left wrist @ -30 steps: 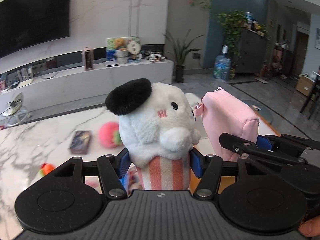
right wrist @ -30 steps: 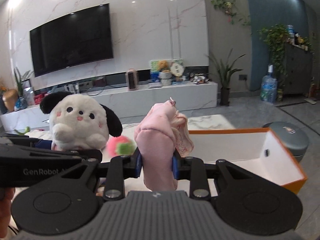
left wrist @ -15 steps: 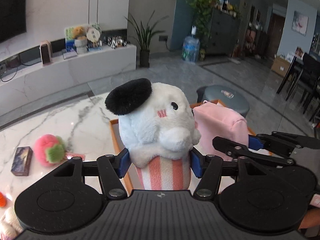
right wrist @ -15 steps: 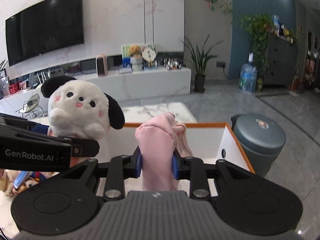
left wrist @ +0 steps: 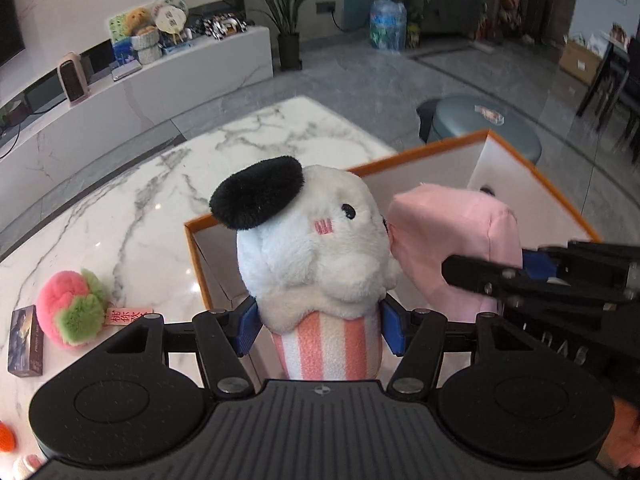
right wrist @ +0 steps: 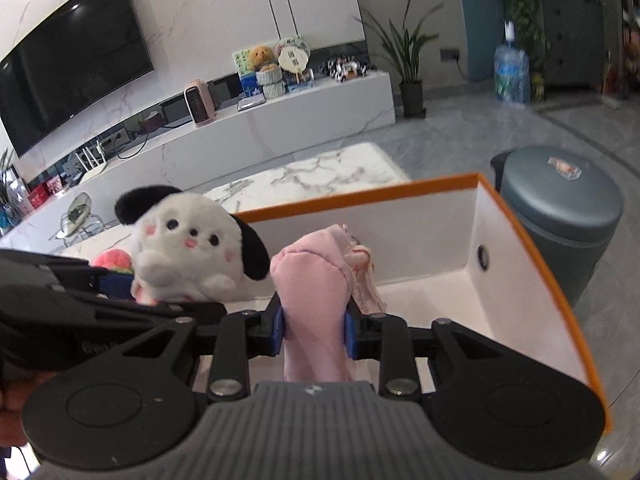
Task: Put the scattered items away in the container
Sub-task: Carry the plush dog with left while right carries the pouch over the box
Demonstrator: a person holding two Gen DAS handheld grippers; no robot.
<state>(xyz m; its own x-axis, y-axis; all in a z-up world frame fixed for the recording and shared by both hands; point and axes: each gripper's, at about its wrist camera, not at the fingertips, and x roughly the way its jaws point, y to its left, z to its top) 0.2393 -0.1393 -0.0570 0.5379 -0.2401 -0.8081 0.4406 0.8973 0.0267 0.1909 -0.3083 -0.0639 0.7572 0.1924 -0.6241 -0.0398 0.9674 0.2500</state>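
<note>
The white plush dog [left wrist: 316, 248] with black ears and a pink-and-white striped base stands upright, its lower body squeezed between two blue pads, in the air above the near left corner of the container [left wrist: 532, 176]. Just to its right, touching its side, the pink fabric pouch [left wrist: 452, 232] is pinched low down, its zipped top pointing up and its body over the box's interior. The container is an open rectangular box with orange outer edges and white inner walls, resting on the marble table. To the left on the tabletop lie a pink-and-green plush ball [left wrist: 70, 312] with a small pink tag and, beside it, a dark card box [left wrist: 26, 340].
</note>
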